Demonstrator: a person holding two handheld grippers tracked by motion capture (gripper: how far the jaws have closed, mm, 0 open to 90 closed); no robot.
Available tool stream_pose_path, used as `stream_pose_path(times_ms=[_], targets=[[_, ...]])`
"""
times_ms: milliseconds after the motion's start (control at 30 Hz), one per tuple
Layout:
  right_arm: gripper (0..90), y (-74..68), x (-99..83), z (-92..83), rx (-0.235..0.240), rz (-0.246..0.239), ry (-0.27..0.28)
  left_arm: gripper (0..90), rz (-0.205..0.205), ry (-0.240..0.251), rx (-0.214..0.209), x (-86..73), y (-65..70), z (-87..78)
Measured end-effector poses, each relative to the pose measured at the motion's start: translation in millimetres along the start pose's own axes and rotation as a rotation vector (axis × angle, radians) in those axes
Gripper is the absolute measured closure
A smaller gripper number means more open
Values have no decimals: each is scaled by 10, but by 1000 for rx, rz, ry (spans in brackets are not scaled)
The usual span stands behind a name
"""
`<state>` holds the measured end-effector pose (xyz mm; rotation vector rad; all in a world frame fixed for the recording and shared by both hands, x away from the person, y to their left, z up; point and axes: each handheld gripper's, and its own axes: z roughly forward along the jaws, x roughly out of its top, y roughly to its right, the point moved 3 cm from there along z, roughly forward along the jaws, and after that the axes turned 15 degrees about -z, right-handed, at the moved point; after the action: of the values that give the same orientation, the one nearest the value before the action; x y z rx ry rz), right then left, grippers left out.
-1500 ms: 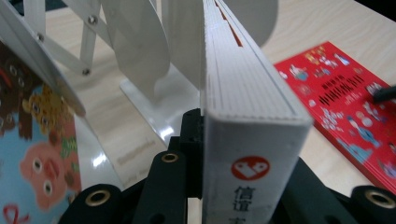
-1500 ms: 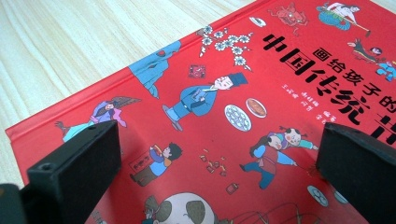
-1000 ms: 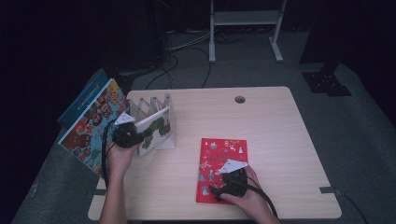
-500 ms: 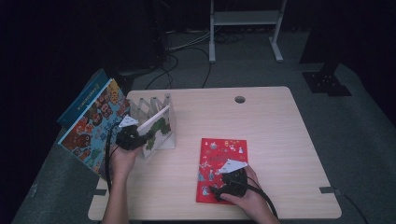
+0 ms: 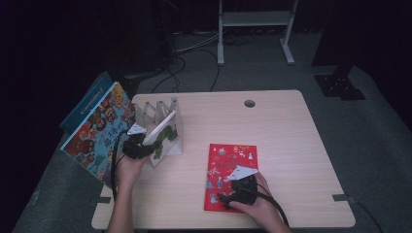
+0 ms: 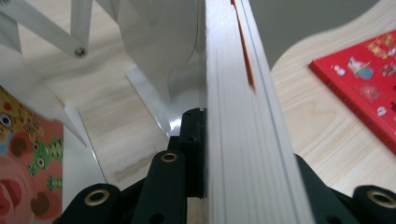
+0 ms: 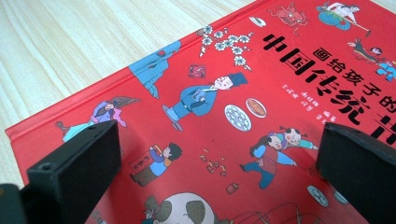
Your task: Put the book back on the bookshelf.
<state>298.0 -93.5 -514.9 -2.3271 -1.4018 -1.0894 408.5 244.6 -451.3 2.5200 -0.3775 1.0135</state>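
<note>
Light wooden table (image 5: 272, 121) in a dark room, seen from above. At left, near the table's left edge, a white rack (image 5: 150, 114) with upright dividers. Left claw (image 5: 137, 147) clamped on a white-edged book (image 5: 163, 128), held tilted on edge in the rack's near end; in the left gripper view, black jaws pressed against both sides of the page block (image 6: 243, 140), rack dividers (image 6: 42, 32) just beyond. Beside the rack, off the table's left edge, a large colourful picture book (image 5: 99, 128) leaning at an angle, with a blue one (image 5: 85, 102) behind it. At near right, a red book (image 5: 228, 167) lying flat on the table, well apart from the rack. Right claw (image 5: 233, 189) resting over the red book's near end, jaws spread wide apart; in the right gripper view, red cover (image 7: 224, 107) with cartoon figures and black Chinese characters between the two open jaws, nothing gripped. Forearms entering from the near edge.
</note>
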Motion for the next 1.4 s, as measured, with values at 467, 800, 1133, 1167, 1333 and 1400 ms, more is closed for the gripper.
stream_pose_path(times_ms=[467,800,1133,1167,1333,1400], targets=[[0,0,0,0,0,0,0,649,22,-28,2,-130,-42,-220],[0,0,0,0,0,-1,0,692,39,-59,-8,-299,-112,-342],[0,0,0,0,0,0,0,693,83,-98,-60,-280,118,-182],[0,0,0,0,0,0,0,691,78,-95,-62,-275,149,-162],[0,1,0,0,0,0,0,669,102,-104,-77,-227,237,-78],[0,1,0,0,0,0,0,662,102,-107,-79,-211,272,-49]])
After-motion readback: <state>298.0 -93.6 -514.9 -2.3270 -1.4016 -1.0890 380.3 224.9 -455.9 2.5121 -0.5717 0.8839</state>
